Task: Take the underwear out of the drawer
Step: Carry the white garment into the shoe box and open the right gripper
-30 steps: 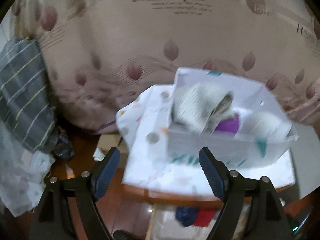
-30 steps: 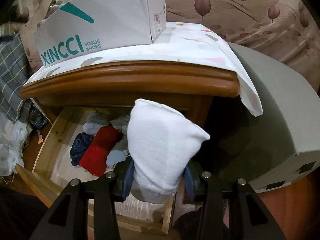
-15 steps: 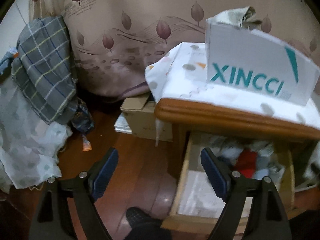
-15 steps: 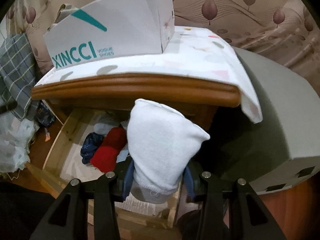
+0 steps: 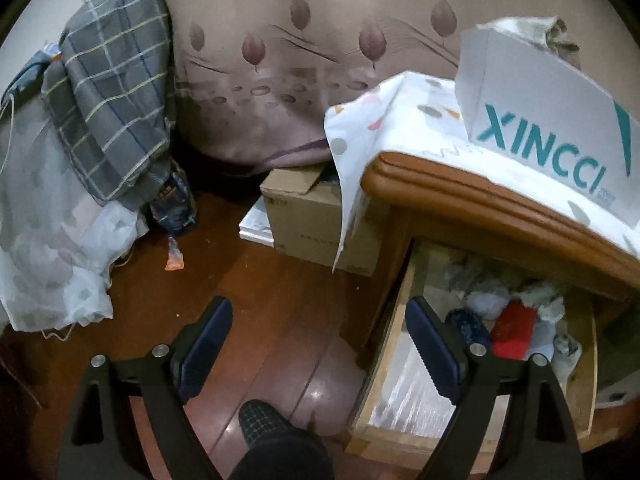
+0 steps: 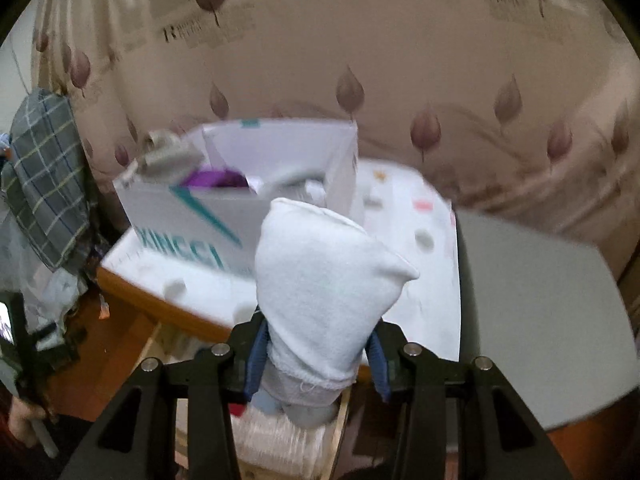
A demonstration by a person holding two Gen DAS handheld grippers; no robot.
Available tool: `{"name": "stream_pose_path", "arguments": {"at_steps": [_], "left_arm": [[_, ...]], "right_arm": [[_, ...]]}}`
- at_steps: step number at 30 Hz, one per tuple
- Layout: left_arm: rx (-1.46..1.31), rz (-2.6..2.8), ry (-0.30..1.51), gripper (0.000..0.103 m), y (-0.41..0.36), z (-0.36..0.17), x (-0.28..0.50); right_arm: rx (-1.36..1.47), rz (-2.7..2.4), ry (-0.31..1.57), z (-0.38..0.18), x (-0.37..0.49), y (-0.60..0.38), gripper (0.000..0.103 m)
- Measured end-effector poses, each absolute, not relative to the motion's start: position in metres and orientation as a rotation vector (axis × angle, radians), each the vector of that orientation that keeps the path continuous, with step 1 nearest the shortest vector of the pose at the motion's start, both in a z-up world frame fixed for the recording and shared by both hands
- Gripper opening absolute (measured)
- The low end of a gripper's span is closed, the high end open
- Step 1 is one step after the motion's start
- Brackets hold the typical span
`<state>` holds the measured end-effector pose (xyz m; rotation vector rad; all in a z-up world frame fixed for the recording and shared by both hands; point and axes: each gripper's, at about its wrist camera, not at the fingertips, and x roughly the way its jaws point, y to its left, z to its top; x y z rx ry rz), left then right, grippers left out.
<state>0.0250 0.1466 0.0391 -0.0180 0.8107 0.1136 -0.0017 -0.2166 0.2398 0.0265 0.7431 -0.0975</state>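
Underwear (image 6: 324,280), a pale folded bundle, stands upright between the pads of the right hand-held gripper (image 6: 318,354), which is clamped on its lower part. The bundle is held up in front of a white shoe box (image 6: 192,216) lettered in teal, which sits on a white spotted cloth (image 6: 404,216) over the wooden nightstand (image 5: 480,200). The right wrist view is blurred. Inside the box lie a purple item (image 6: 212,179) and a grey-beige one draped over its near left rim.

The left hand-held gripper (image 5: 320,356) has its jaws wide apart, having just been opening, and nothing lies between them. It hangs over the dark wooden floor (image 5: 256,280), with its right finger in front of the left wall of the open drawer (image 5: 394,332). In the drawer are more rolled garments, among them a red piece (image 5: 514,328), a dark blue piece (image 5: 466,322) and several pale ones, over a white liner.

A cardboard box (image 5: 308,216) stands on the floor beside the nightstand. A grey plaid cloth (image 5: 112,96) hangs at the left, over pale fabric. A leaf-patterned curtain (image 5: 304,60) fills the background.
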Motion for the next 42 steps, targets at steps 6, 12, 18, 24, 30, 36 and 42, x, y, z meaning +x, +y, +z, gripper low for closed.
{"name": "stream_pose_path", "arguments": {"at_steps": [6,12,18,24,30,36,42], "left_arm": [[-0.048,0.146,0.784,0.088,0.156,0.042,0.023],[-0.052,0.195,0.787,0.088,0.164,0.04,0.025],[-0.083,0.248,0.787,0.088,0.175,0.039,0.024],[-0.162,0.29,0.819,0.088,0.194,0.034,0.025],[-0.171,0.288,0.831,0.088,0.195,0.033,0.027],[-0.149,0.281,0.838,0.088,0.191,0.032,0.03],[-0.151,0.28,0.838,0.088,0.19,0.032,0.03]], "right_arm": [[-0.017,-0.086,0.695,0.281,0.034,-0.209,0.043],[-0.029,-0.085,0.71,0.297,0.075,-0.204,0.043],[-0.055,-0.097,0.752,0.291,0.115,-0.197,0.043],[-0.06,-0.095,0.786,0.278,0.147,-0.19,0.043],[-0.06,-0.099,0.838,0.259,0.176,-0.186,0.043],[-0.043,-0.126,0.87,0.241,0.197,-0.188,0.045],[-0.009,-0.152,0.883,0.231,0.204,-0.192,0.051]]}}
